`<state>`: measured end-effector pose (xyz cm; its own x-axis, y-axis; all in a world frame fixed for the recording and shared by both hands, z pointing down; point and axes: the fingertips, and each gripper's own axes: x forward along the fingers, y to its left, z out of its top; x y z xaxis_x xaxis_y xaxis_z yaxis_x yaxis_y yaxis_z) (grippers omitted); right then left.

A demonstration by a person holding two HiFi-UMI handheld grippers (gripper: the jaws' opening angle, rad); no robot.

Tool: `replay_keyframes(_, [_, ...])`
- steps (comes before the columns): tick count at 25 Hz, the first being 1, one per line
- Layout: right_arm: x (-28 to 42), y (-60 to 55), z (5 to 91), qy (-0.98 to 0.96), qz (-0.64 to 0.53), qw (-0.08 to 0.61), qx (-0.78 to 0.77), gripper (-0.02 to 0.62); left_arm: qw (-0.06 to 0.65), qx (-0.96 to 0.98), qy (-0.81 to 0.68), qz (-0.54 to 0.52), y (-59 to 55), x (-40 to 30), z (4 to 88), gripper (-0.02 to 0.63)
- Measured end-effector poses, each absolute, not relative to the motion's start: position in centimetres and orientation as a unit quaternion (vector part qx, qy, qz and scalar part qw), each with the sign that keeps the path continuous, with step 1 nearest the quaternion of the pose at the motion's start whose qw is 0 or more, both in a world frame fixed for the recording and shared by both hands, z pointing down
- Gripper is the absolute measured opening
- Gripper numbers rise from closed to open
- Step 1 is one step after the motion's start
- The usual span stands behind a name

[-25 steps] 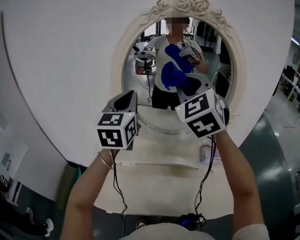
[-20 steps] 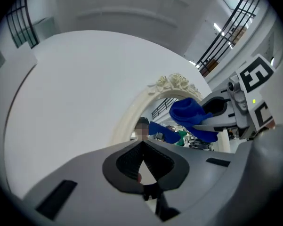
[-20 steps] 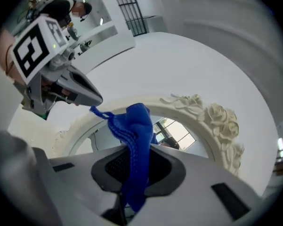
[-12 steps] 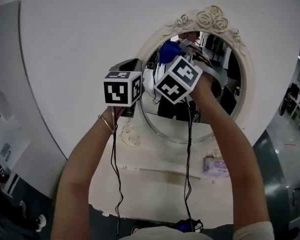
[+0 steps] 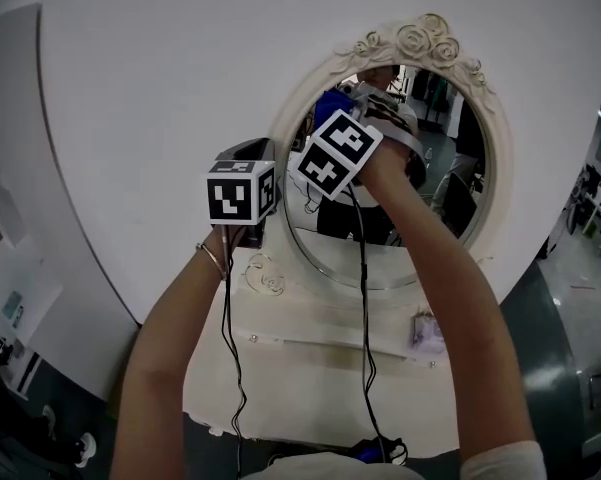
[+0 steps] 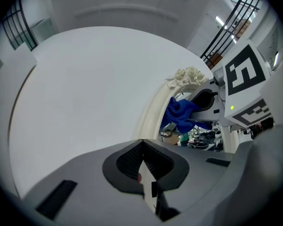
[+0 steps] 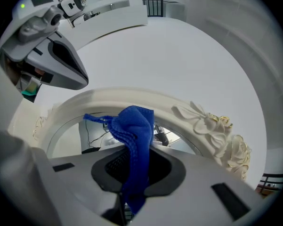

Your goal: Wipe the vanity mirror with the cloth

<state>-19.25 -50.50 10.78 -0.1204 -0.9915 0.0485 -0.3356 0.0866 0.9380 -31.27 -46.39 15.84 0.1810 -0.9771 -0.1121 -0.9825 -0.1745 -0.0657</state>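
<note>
Two jaws of my right gripper (image 7: 136,168) pinch the blue cloth (image 7: 134,126). It is bunched at the upper left of the mirror (image 5: 450,168) glass, just inside the cream frame (image 5: 425,40). Glass lies open to the right and below. My left gripper (image 6: 143,168) is closed and empty, beside the frame's outer edge.

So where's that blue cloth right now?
In the head view the blue cloth sits at the upper left of the vanity mirror, pinched in the right tongs.
</note>
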Motion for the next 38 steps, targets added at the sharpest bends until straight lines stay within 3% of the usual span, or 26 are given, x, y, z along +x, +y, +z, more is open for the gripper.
replay_keyframes(15, [-23.6, -50.3, 25.4, -0.657, -0.425, 0.442, 0.439, 0.064, -0.014, -0.755, 0.654, -0.035, -47.4, -32.8, 30.3, 0.005])
replay_keyframes(28, [-22.5, -49.8, 42.5, -0.657, -0.435, 0.500, 0.358, 0.064, -0.064, -0.763, 0.640, -0.067, -45.3, -30.5, 43.8, 0.005])
replay_keyframes(38, [-20.2, -49.6, 50.1, -0.695, -0.360, 0.526, 0.333, 0.064, -0.104, -0.765, 0.629, -0.092, -44.4, -28.6, 50.3, 0.005])
